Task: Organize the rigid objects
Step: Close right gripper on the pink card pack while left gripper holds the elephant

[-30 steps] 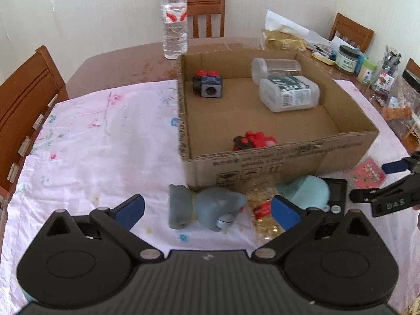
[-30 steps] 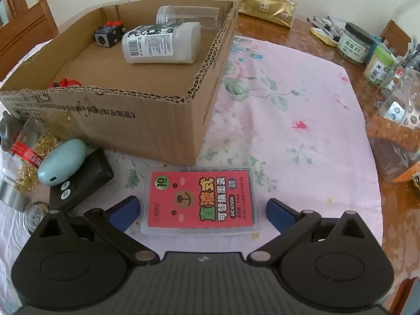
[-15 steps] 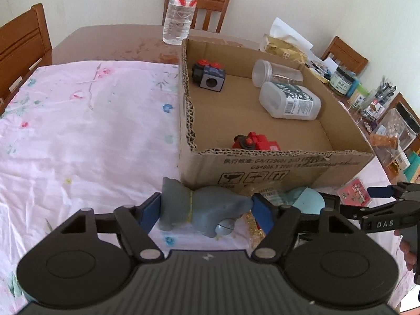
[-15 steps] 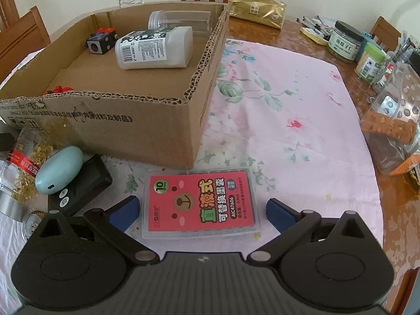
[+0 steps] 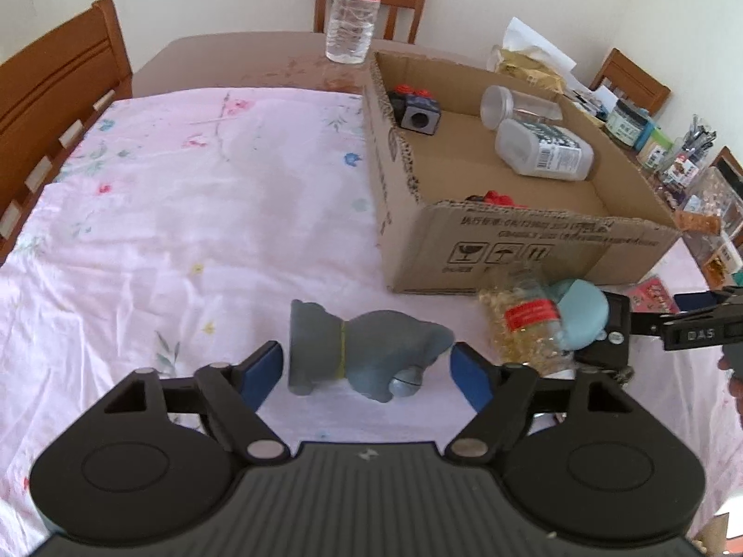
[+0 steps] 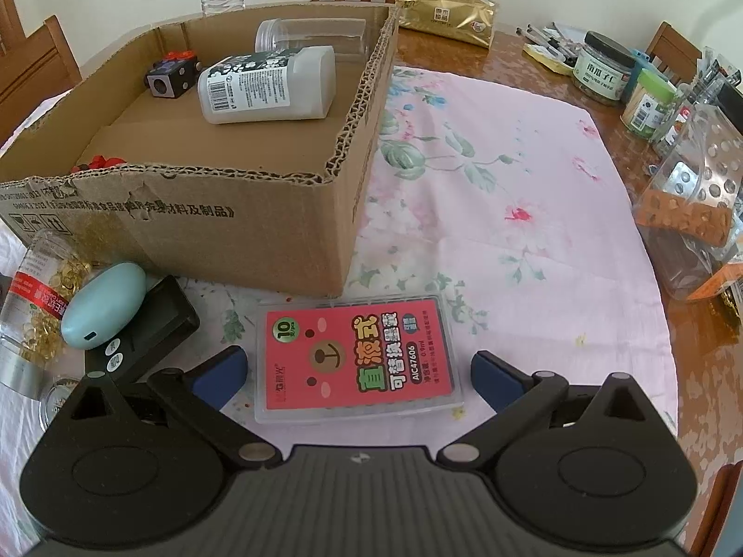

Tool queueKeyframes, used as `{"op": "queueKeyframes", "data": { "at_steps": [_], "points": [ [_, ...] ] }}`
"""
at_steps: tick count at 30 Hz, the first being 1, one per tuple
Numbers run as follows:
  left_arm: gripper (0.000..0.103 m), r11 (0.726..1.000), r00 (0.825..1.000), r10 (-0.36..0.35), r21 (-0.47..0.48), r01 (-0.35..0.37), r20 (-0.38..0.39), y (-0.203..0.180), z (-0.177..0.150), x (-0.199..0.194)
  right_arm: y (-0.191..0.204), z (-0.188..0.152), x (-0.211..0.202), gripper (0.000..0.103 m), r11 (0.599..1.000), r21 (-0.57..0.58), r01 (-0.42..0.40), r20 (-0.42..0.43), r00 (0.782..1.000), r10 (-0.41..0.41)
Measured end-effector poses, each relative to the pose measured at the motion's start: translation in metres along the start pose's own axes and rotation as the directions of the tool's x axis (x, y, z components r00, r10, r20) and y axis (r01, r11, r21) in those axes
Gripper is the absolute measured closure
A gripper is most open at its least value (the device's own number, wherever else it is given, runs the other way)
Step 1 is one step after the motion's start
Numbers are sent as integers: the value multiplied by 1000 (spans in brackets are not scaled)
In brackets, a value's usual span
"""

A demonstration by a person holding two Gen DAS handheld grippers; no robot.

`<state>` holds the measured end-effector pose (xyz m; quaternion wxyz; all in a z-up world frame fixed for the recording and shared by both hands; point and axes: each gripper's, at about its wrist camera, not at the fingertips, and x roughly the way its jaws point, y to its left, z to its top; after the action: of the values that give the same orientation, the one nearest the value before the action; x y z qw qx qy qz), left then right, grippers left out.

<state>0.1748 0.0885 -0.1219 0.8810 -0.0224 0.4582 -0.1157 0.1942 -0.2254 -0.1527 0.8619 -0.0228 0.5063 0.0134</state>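
I count 4 items in the box (image 5: pixel 548 250) — maybe more hidden. My left gripper (image 5: pixel 367 366) gapes around the grey toy (image 5: pixel 362 352); my right gripper (image 6: pixel 357 371) gapes around the red case (image 6: pixel 357 352) — neither grasped, several left outside.

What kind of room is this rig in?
Most likely a home dining room: wooden dining chairs around a table with a pink floral tablecloth, and household clutter such as a water bottle and jars beside the cardboard box.
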Motion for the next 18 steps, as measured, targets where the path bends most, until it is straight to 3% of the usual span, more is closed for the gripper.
{"op": "queueKeyframes", "data": {
  "at_steps": [11, 18],
  "points": [
    [22, 999, 999, 43, 6, -43, 17, -8, -3, 13, 3, -7, -4, 0, 1000, -4, -3, 28, 1000, 3],
    [22, 998, 998, 55, 3, -55, 8, -9, -3, 16, 2, -3, 0, 0, 997, -71, -42, 55, 997, 46]
  ]
}}
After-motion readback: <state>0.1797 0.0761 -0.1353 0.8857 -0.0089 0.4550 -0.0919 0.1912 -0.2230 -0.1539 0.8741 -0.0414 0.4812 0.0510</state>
